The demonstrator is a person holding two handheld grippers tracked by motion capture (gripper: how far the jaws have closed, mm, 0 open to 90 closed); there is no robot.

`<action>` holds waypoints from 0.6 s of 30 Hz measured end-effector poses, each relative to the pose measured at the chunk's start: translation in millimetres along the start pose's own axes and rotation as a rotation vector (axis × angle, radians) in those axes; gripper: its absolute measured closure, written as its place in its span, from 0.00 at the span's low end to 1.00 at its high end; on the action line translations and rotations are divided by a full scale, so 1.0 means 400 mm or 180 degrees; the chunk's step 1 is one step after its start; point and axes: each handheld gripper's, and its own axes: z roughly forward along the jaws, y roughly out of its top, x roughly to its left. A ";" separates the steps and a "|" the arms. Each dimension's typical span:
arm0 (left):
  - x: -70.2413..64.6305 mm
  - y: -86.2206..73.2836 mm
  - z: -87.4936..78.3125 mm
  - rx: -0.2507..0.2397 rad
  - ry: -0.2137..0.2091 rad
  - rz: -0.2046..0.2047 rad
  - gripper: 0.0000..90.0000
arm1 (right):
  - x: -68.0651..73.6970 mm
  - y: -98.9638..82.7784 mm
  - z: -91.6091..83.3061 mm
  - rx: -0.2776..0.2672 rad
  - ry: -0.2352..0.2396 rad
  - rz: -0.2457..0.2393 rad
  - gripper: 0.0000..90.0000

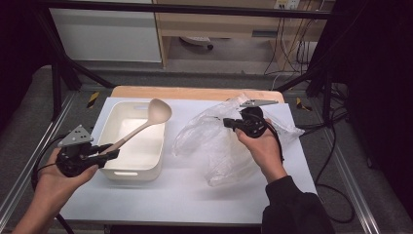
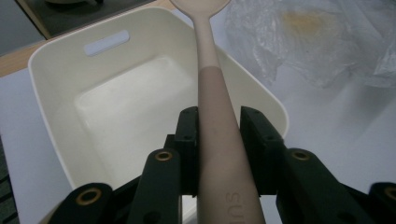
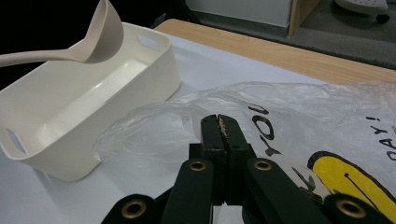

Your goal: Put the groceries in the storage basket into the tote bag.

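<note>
My left gripper (image 1: 113, 152) is shut on the handle of a beige ladle (image 1: 141, 127) and holds it slanting up over a cream plastic bin (image 1: 109, 122). In the left gripper view the handle (image 2: 212, 93) runs between the black jaws above the empty bin (image 2: 46, 93). My right gripper (image 1: 229, 123) sits on top of a crumpled clear plastic bag (image 1: 214, 146), to the right of the bin. Its jaws are pressed together (image 3: 218, 119), and the bag's film (image 3: 303, 116) rises to their tips. The ladle bowl (image 3: 100, 42) hovers over the bin (image 3: 154, 79).
A white mat (image 1: 195, 195) covers the wooden tabletop (image 1: 195, 92). Black frame bars (image 1: 58, 83) stand at both sides and cables trail off the table's right edge (image 1: 336, 146). The bag bears black lettering and a yellow print (image 3: 345, 177).
</note>
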 end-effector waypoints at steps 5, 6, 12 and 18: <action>-0.026 0.000 -0.008 0.0011 -0.0131 0.0055 0.76 | 0.000 0.000 0.004 0.0005 0.0003 -0.0020 1.00; -0.032 0.000 -0.010 0.0012 -0.0155 0.0071 0.76 | 0.000 0.000 0.004 0.0013 0.0003 -0.0016 1.00; -0.070 0.001 -0.013 0.0020 -0.0333 0.0116 0.76 | 0.000 0.002 0.006 0.0027 0.0010 0.0007 1.00; -0.122 -0.004 0.001 0.0089 -0.0491 0.0248 0.76 | 0.003 0.003 0.009 0.0030 0.0021 -0.0006 1.00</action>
